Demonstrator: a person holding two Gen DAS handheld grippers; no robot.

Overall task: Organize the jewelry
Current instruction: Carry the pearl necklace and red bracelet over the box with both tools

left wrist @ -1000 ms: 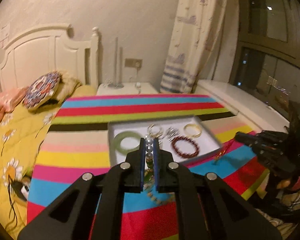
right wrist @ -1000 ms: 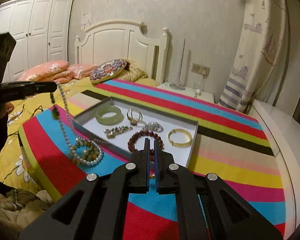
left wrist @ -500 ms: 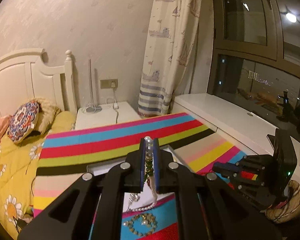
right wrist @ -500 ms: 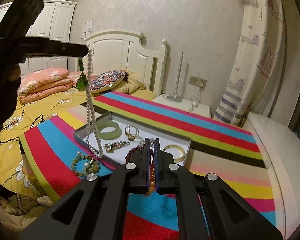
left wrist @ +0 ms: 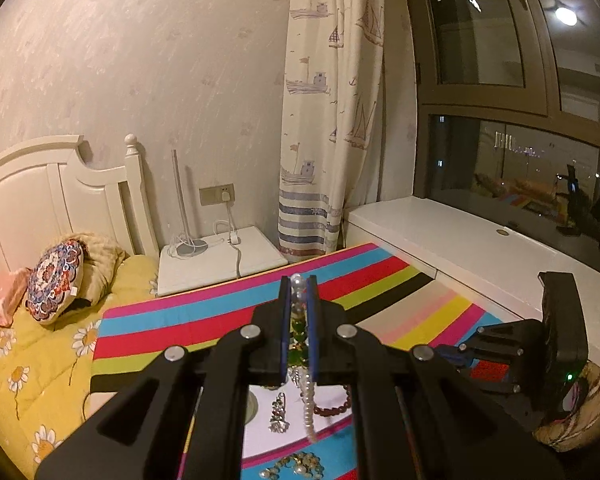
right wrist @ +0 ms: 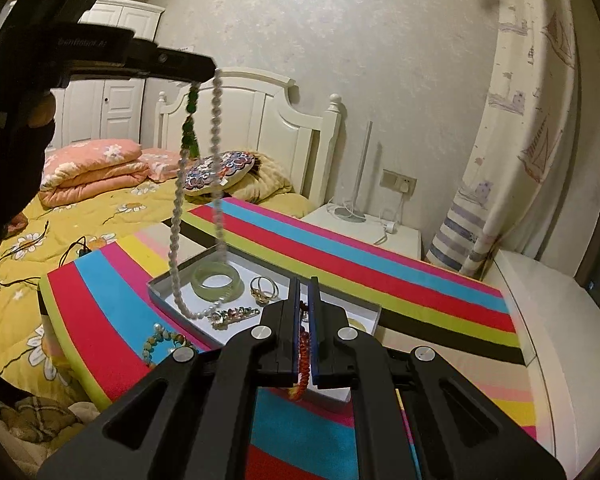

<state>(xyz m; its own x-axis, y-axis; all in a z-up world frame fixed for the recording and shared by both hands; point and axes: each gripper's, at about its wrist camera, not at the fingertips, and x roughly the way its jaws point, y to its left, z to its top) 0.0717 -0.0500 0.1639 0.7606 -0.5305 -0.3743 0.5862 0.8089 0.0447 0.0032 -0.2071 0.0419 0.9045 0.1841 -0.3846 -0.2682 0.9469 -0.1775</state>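
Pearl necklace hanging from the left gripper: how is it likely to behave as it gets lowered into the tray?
Probably quite floppy: the pearl necklace hangs from the left gripper as a long slack loop. It may swing, since only its top is pinched. Its lower end already rests inside the tray beside the green bangle, so it will likely pile up and could snag neighbouring pieces.

My left gripper (right wrist: 204, 74) hangs above the tray (right wrist: 172, 280), and from it the pearl necklace (right wrist: 218, 184) drops into the tray's near left part, beside the bangle (right wrist: 217, 284). Two rings (right wrist: 263, 290) lie right of the bangle; a brooch (right wrist: 233, 315) lies before it. A beaded bracelet (right wrist: 162, 340) rests on the striped mat (right wrist: 340, 256), outside the tray's left wall. My right gripper (right wrist: 304, 312) stands before the tray, a bead string (right wrist: 303, 356) between its fingers. The bed (right wrist: 80, 216) lies behind and left of the mat, the nightstand (right wrist: 364, 228) behind it.
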